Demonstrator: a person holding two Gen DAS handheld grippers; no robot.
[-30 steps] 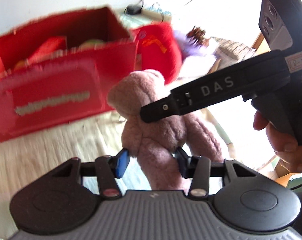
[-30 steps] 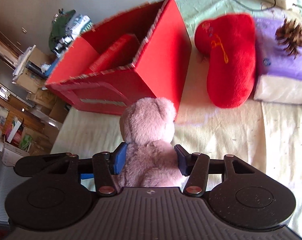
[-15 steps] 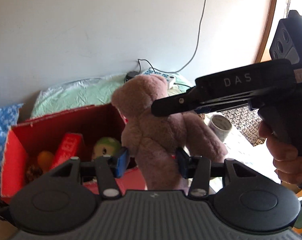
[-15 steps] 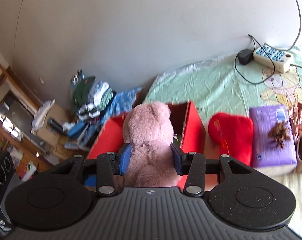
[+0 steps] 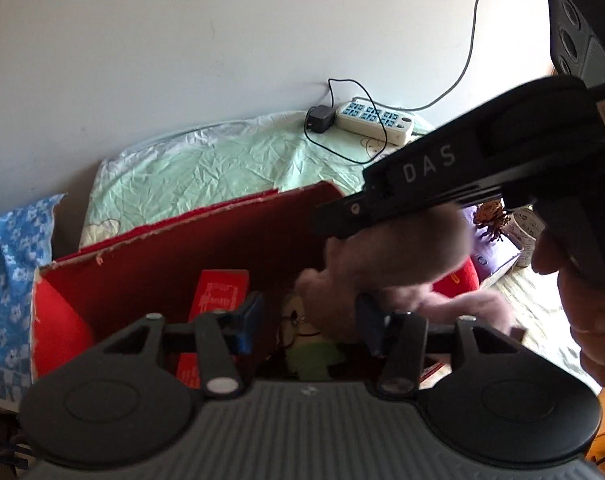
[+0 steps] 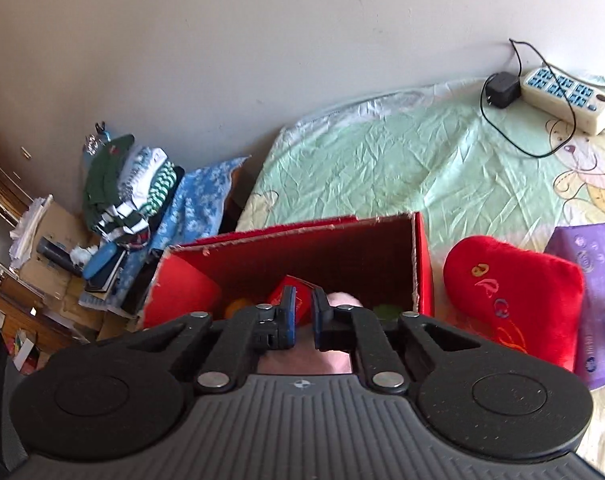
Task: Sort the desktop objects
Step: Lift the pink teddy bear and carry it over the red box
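The pink teddy bear [image 5: 398, 256] is blurred and tumbling at the right end of the open red box [image 5: 206, 240], free of both grippers. My left gripper [image 5: 308, 326] is open above the box. My right gripper [image 6: 302, 322] has its jaws almost together with nothing between them; the bear [image 6: 342, 300] shows just below it. In the left wrist view the right gripper's body [image 5: 442, 184] hangs over the bear. The box [image 6: 294, 248] holds a red carton [image 5: 218, 296], an orange ball [image 6: 238, 306] and a green toy [image 5: 314, 344].
A red plush cushion [image 6: 514, 300] and a purple tissue pack [image 6: 594, 264] lie right of the box. A power strip [image 6: 562, 88] lies near the wall on the green sheet [image 6: 382, 168]. Folded clothes [image 6: 130, 184] and cardboard boxes stand to the left.
Both grippers lifted the bear from the bed to above the red box. They have let go: the left jaws opened, the right jaws closed up, and the bear is dropping into the box.
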